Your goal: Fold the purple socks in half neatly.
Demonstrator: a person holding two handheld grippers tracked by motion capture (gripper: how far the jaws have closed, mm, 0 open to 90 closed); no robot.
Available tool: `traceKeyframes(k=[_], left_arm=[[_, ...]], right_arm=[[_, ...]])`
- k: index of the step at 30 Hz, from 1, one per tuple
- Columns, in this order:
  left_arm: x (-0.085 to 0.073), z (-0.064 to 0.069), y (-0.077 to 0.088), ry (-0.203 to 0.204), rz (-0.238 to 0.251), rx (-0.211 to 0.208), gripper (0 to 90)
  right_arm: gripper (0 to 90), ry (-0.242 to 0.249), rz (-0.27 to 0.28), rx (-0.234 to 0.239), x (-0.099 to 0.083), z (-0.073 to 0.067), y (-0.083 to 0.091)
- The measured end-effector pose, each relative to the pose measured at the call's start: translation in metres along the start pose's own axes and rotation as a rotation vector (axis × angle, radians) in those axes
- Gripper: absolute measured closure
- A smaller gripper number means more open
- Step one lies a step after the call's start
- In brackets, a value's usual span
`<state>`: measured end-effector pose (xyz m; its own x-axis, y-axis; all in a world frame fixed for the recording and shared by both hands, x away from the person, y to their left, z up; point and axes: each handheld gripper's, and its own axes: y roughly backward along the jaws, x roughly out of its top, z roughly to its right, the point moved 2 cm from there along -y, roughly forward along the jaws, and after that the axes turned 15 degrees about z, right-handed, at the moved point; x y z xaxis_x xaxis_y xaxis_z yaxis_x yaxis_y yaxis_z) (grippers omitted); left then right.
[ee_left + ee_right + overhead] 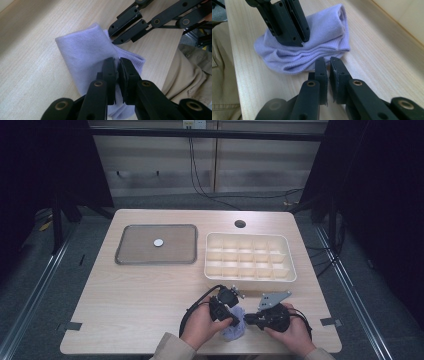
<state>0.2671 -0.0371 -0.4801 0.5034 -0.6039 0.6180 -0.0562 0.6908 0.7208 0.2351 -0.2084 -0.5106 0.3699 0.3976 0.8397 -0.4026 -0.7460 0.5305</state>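
A folded lavender sock (234,329) is seen lying on the light wooden table (135,295), close to the near edge and well in front of the cream divided box (249,257), which serves as the landmark here. The sock is bunched, with its ribbed cuff layers showing in the right gripper view (312,53).

The left gripper (231,319) is held just in front of the box's near left corner, and its jaws are closed on a fold of the sock; in the left gripper view (117,65) the fabric is seen pinched between the two black tips. The right gripper (248,319) is held in front of the box's near wall, slightly right of the sock. Its jaws are drawn together at the sock's edge (328,62), but whether any fabric is caught between them cannot be told.

To the left of the box, a grey tray (135,257) with a small white disc (158,242) on it is placed. Behind the box, a round cable hole (240,223) is cut in the tabletop.
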Motion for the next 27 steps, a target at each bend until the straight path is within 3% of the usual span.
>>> traceKeyframes(k=[8,10,14,22,27], left_arm=[[-0.001,0.003,-0.002,-0.045,-0.005,0.026,83.9],[-0.002,0.001,-0.002,-0.028,0.004,0.020,83.9],[-0.003,0.001,-0.002,-0.037,0.011,0.020,83.9],[-0.007,-0.006,0.002,0.043,0.069,-0.038,81.5],[-0.006,-0.004,0.005,0.028,0.073,-0.032,76.9]], right_arm=[[84.4,0.008,0.005,-0.015,0.001,0.002,0.003],[84.5,0.005,0.002,-0.015,0.001,0.002,0.003],[84.5,0.004,0.007,-0.012,0.000,0.003,0.004],[84.4,-0.008,0.012,-0.011,0.001,0.003,0.004],[84.3,-0.001,0.015,-0.011,0.001,0.003,0.003]])
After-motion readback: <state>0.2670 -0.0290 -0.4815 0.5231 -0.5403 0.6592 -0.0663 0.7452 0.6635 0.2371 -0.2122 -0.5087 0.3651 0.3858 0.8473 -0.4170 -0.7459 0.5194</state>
